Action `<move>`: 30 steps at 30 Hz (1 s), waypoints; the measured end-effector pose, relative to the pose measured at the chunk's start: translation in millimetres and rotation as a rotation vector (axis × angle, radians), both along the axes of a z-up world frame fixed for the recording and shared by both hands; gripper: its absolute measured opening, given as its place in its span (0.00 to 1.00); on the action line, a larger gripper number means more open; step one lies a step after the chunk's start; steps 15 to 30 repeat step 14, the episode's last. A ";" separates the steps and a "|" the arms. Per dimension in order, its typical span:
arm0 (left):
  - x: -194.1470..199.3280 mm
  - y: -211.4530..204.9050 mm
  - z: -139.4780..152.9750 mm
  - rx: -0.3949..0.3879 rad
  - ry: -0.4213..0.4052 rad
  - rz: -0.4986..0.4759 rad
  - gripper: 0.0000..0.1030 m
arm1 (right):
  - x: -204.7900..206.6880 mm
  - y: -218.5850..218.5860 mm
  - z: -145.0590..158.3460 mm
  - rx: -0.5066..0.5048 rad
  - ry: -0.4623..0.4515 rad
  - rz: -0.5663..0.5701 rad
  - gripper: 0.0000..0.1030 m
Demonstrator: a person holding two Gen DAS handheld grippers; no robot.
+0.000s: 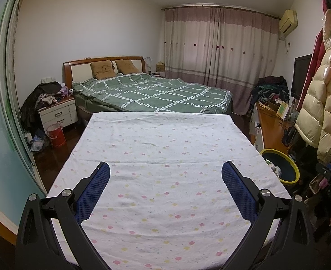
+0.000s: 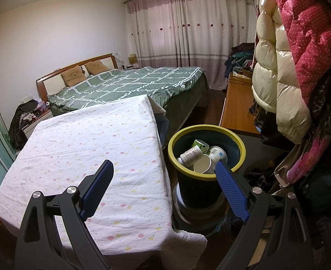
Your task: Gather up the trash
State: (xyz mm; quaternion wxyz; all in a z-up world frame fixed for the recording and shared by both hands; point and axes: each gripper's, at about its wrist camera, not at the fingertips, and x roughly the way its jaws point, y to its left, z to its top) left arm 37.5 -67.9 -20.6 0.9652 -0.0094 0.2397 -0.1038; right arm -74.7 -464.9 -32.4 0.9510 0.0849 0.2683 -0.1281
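Blue-padded fingers fill the bottom of both my views, and both tools are spread wide with nothing between them. My left gripper (image 1: 165, 173) hovers over the near end of the table (image 1: 165, 135), which is draped in a white cloth dotted with small pink and yellow flowers. My right gripper (image 2: 164, 172) sits over that table's right edge, its left finger above the cloth and its right finger (image 2: 231, 193) crossing the near rim of the trash bin (image 2: 239, 144). That bin is dark with a yellow rim and stands on a round dark base just beside the table's right edge. Inside it I can see the trash: a white paper cup (image 2: 204, 164) at the front, a white tub with a blue mark (image 2: 217, 154), a labelled white container (image 2: 191, 155) on its side, and a green-printed one (image 2: 199, 145) behind. Beyond the table's far edge lies a bed (image 1: 152, 92) with a green checked duvet, curtains (image 1: 219, 45) behind it. Puffy cream and red coats (image 2: 284, 63) hang on my right.
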 end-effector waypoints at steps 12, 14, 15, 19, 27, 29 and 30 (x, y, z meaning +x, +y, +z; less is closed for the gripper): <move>46.4 5.1 -14.0 -0.009 0.101 -0.013 0.95 | 26.6 2.2 1.5 0.026 0.017 0.055 0.89; 71.6 7.5 -23.2 0.010 0.126 0.001 0.95 | 43.8 6.9 -0.3 0.039 0.027 0.081 0.89; 71.6 7.5 -23.2 0.010 0.126 0.001 0.95 | 43.8 6.9 -0.3 0.039 0.027 0.081 0.89; 71.6 7.5 -23.2 0.010 0.126 0.001 0.95 | 43.8 6.9 -0.3 0.039 0.027 0.081 0.89; 71.6 7.5 -23.2 0.010 0.126 0.001 0.95 | 43.8 6.9 -0.3 0.039 0.027 0.081 0.89; 71.6 7.5 -23.2 0.010 0.126 0.001 0.95 | 43.8 6.9 -0.3 0.039 0.027 0.081 0.89; 71.6 7.5 -23.2 0.010 0.126 0.001 0.95 | 43.8 6.9 -0.3 0.039 0.027 0.081 0.89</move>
